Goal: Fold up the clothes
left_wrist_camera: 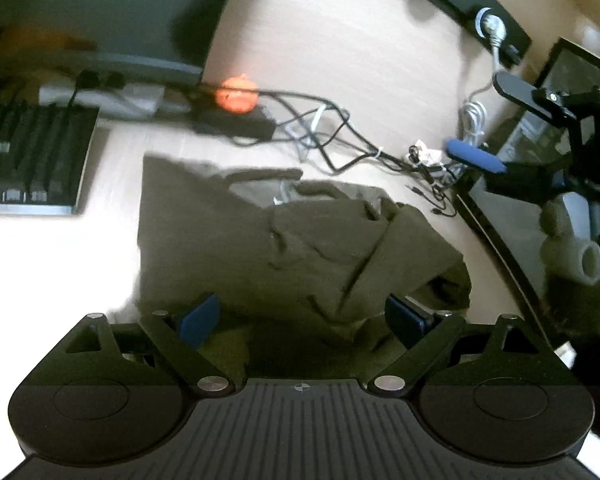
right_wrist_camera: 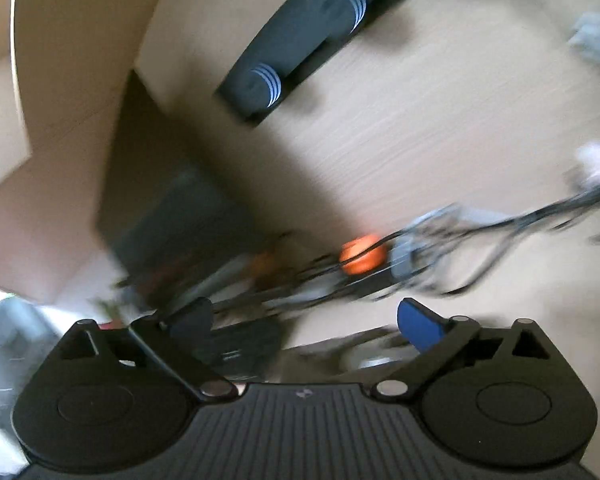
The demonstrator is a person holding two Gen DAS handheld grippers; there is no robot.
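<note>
An olive-green garment point(left_wrist_camera: 284, 240) lies partly folded and crumpled on the light wooden desk point(left_wrist_camera: 340, 40). My left gripper point(left_wrist_camera: 302, 316) is open just above its near edge, blue pads point(left_wrist_camera: 200, 318) wide apart with cloth between them. My right gripper point(left_wrist_camera: 476, 158) shows in the left wrist view at the right, off the garment, held in a gloved hand. In the blurred right wrist view my right gripper point(right_wrist_camera: 308, 320) is open and empty, and only a dark strip of the garment point(right_wrist_camera: 332, 350) shows below it.
A keyboard point(left_wrist_camera: 32, 160) lies at the left, with a monitor base point(left_wrist_camera: 140, 66) behind it. An orange ball point(left_wrist_camera: 236, 94), a power strip point(left_wrist_camera: 236, 124) and tangled cables point(left_wrist_camera: 340, 136) lie behind the garment. A dark tray point(left_wrist_camera: 500, 216) stands at the right.
</note>
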